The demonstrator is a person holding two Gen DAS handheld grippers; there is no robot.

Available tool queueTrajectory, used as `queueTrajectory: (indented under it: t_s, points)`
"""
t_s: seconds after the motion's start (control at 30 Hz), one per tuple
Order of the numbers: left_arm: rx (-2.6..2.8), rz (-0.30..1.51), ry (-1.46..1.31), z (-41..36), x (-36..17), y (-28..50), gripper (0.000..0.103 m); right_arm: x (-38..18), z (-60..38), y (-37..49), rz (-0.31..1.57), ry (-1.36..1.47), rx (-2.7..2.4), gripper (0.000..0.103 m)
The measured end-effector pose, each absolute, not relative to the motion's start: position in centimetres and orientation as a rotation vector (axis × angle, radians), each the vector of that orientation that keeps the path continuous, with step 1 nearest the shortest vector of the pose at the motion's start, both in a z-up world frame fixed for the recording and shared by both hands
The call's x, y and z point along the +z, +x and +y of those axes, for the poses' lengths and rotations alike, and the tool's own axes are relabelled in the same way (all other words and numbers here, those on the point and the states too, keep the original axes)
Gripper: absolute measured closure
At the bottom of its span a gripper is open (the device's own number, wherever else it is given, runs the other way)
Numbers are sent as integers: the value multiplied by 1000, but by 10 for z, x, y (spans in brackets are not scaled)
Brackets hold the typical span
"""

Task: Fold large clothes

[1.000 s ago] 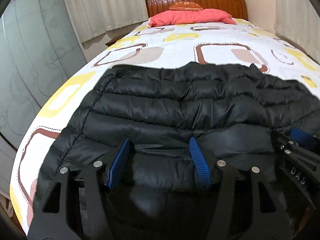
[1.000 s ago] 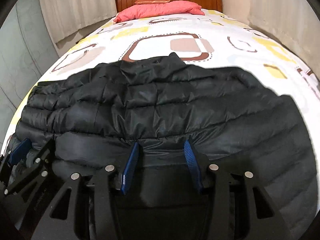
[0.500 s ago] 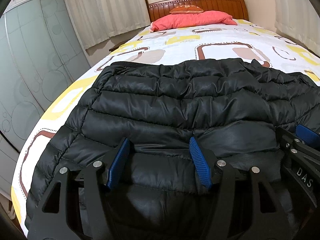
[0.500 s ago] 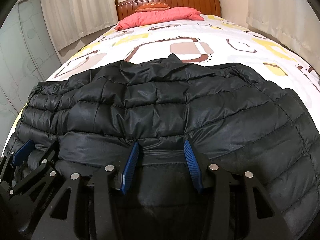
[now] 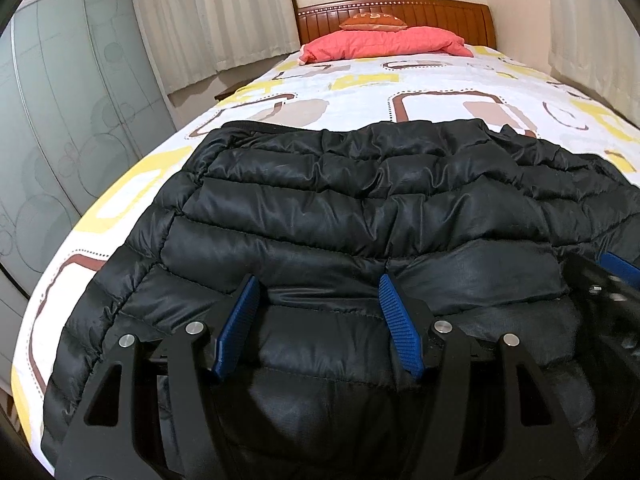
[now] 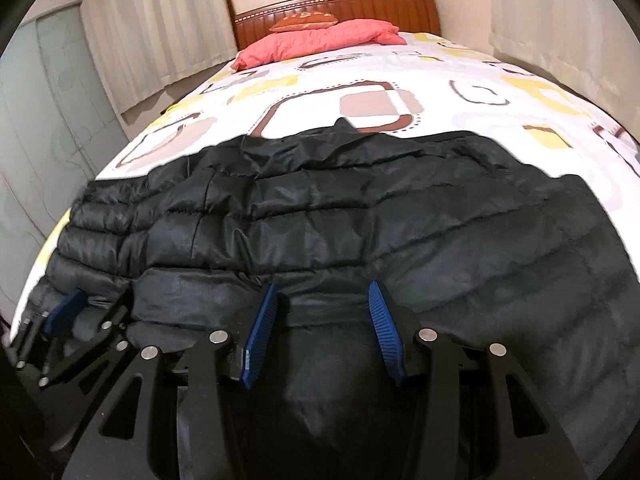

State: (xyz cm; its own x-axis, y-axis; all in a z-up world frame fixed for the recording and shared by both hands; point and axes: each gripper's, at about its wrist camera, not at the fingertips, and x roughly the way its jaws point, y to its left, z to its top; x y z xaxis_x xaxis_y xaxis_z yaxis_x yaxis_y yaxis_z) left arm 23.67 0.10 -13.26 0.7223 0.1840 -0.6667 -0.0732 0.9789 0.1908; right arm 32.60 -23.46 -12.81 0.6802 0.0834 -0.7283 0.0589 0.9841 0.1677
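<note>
Black puffer jacket lies spread across the foot end of the bed. In the left wrist view, the left gripper is spread wide, its blue pads pressing down on the jacket's near hem without pinching it. The right gripper's tip shows at the right edge. A frosted wardrobe lines the left wall.

In the right wrist view, the right gripper is likewise released, its fingers resting on the jacket by the near edge. The left gripper sits at the jacket's left corner. Beyond lie a pink pillow, wooden headboard and curtains.
</note>
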Motion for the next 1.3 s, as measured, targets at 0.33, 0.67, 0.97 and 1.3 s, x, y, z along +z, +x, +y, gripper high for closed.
queueTrajectory:
  t_s: [0.33,0.67,0.97,1.3]
  points:
    - [85,753,93,16,-117,223,40,-117,-261,289,795,195,-33,54]
    - [89,760,4,47,-106,193,40,-120,-264,268,798,191,-48,54]
    - [162,742,-156,100,-93,175,40,-107,-241,275,780,136,-35,54]
    - [214,742,-252,132,-94,174,40,-114,-213,287,797,76,-19,54]
